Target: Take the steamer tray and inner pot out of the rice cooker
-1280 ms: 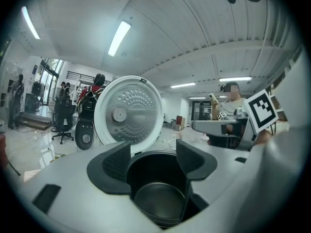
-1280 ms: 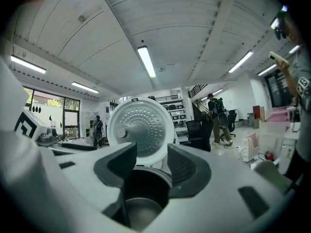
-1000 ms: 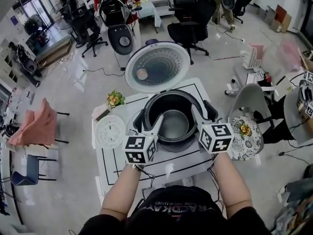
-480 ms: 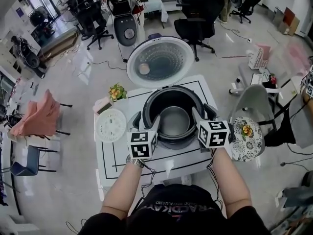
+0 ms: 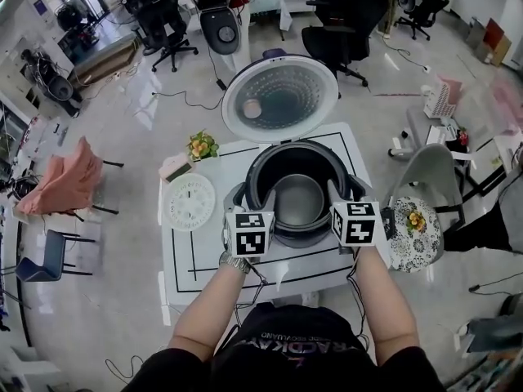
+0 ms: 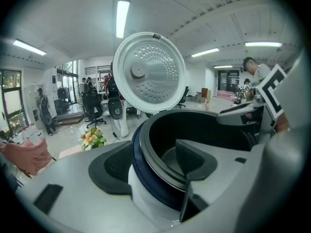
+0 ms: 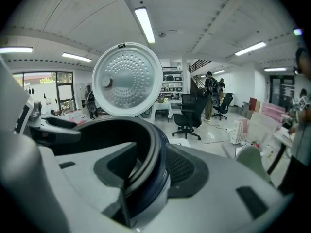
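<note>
Since the frame one second earlier, both grippers have shifted slightly inward toward the sides of the cooker. The cooker, its lid and the items on the table have not changed place.

1. The white table (image 5: 184,260), marked with black lines, carries the rice cooker (image 5: 260,160) at its centre.
2. The cooker lid (image 5: 279,98) stands swung fully open on the far side, with its perforated inner face toward the person.
3. The inner pot (image 5: 300,201) sits inside the cooker body. Its dark wall and grey floor are visible from above, and its rim lies level with the cooker opening.
4. The left gripper (image 5: 248,215) is at the left side of the opening. It is released: the jaws stand wide apart and straddle the rim. The outer pad (image 6: 112,164) lies just beside the blue band of the cooker wall, and the inner pad (image 6: 194,159) hangs inside the pot.
5. The right gripper (image 5: 345,196) mirrors it at the right side and is also released. One pad (image 7: 121,166) is inside the pot. The other pad (image 7: 182,169) is outside the wall, with the rim between them.
6. A round white clock (image 5: 189,202) lies flat on the table to the left of the cooker.
7. A small bunch of flowers (image 5: 200,146) stands near the far left corner, beyond the clock.
8. A wristwatch (image 5: 233,261) shows on the person's left wrist, just behind the marker cube.
</note>
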`<state>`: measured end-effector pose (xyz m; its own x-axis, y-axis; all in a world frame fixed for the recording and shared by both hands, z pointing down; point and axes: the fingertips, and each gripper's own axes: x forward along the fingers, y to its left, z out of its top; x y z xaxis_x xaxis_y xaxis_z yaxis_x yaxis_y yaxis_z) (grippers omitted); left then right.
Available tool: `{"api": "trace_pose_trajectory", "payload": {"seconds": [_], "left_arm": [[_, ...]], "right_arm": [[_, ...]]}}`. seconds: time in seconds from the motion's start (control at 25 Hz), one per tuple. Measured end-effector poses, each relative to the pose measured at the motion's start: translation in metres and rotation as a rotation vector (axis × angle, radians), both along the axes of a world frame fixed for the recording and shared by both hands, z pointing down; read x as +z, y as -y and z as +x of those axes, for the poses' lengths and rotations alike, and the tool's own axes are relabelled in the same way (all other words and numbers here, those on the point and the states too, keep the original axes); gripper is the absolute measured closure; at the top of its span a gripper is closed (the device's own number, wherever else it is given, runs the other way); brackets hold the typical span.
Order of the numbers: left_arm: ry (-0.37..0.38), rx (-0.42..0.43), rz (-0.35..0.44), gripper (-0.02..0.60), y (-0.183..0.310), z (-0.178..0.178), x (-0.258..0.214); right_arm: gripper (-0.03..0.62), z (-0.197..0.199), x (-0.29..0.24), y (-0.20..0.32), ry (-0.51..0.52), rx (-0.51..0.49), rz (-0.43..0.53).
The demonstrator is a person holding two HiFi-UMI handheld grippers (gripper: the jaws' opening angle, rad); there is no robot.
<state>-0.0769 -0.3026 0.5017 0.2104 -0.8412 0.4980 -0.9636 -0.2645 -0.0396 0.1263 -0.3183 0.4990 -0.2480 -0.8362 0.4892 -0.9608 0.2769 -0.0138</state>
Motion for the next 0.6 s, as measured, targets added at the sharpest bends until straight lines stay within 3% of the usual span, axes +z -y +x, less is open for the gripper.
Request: {"api": "trace_pose_trajectory", "payload": {"seconds": [0.2, 0.28, 0.36, 0.6], "left_arm": [[0.067, -0.015, 0.026, 0.316, 0.0010, 0.0001, 0.0025], [0.092, -0.020, 0.026, 0.373, 0.0012, 0.0029, 0.0032], [0.105, -0.032, 0.024, 0.385, 0.0015, 0.0034, 0.0045], [0.091, -0.057, 0.034, 0.397, 0.0025, 0.0025, 0.0031]], "right_arm": [[0.413, -0.0026, 0.0038, -0.0008, -0.118, 0.012, 0.023], [0.435, -0.0049, 0.0037, -0.0019, -0.155, 0.012, 0.027], [0.439, -0.0057, 0.0041, -0.0027, -0.186, 0.010, 0.026], [0.457, -0.0023, 0.0035, -0.0012, -0.143, 0.030, 0.019]]}}
